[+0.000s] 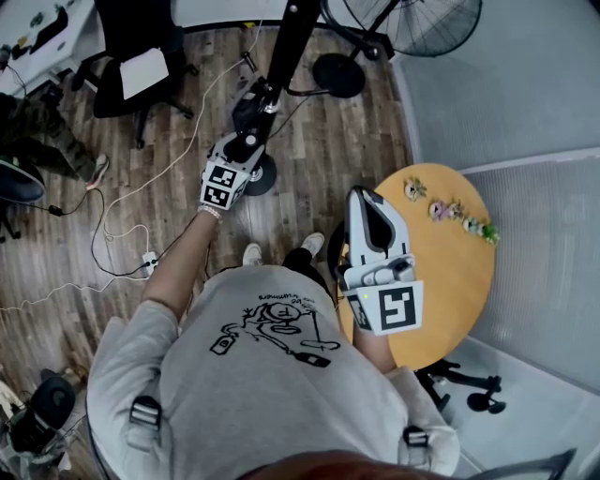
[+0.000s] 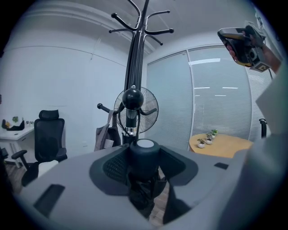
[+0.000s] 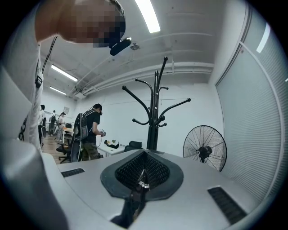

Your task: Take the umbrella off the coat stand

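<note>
Gripping the folded black umbrella point(image 2: 143, 191) by its stubby, white-capped handle in the left gripper point(image 1: 246, 127), jaws set wide, pads pressed to either side of the handle and the canopy hanging below them. Carrying nothing in the right gripper point(image 1: 370, 220), jaws brought together, held up in front of the chest over the near edge of the round wooden table point(image 1: 459, 291).

Facing the coat stand point(image 2: 135, 67), which rises just beyond the umbrella and apart from the handle in the left gripper view; cannot tell whether any part of the umbrella touches the pole. Standing close to the stand's round base point(image 1: 262, 176) on the wood floor point(image 1: 328, 150).

Finding open floor to the left, crossed by loose cables point(image 1: 122, 220) and a power strip point(image 1: 148, 258), with a black office chair point(image 1: 131, 56) farther off. Hemmed in on the right by the table edge and a glass partition with blinds point(image 2: 220, 99). Seeing a pedestal fan point(image 1: 412, 19) behind the stand, its foot near the pole.

Noting a bag point(image 2: 105, 134) hung from a low peg of the stand, contents not visible, and a row of small pots point(image 1: 439, 210) with plants along the table's rim on the partition side.
</note>
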Available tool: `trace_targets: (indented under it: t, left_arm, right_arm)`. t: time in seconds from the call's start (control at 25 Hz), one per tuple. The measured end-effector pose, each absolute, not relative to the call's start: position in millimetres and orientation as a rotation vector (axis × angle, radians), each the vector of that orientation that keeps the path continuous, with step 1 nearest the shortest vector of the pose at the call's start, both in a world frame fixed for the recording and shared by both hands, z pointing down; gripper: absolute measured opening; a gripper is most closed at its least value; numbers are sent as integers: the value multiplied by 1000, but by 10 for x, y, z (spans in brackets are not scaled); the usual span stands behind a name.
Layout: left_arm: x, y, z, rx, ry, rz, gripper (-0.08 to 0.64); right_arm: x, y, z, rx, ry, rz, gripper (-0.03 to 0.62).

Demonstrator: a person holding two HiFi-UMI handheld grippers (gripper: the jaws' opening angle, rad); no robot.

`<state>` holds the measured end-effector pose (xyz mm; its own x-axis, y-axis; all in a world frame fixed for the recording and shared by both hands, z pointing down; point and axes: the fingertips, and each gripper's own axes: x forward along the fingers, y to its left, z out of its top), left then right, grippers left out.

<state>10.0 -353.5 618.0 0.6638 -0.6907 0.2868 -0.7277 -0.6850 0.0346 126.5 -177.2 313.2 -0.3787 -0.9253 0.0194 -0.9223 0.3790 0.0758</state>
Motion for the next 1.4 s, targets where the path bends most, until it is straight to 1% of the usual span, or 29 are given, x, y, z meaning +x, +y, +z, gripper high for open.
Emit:
trace_targets:
  t: [0.64,0.96,1.4]
  left_arm:
    - [108,-3437,6212,2719,-1147,392,203]
    - [147,-3355,6047,2724,-1134,373,204]
    - [126,-3293,6018,2730,-1113,380,204]
  right_arm:
    - [1243,-1747,3158,1708,-2562,-79,15]
    - [1252,-1708,3126,1702,-2565,-84,15]
    - [1194,-1716,3131,1693,-2574,-95,15]
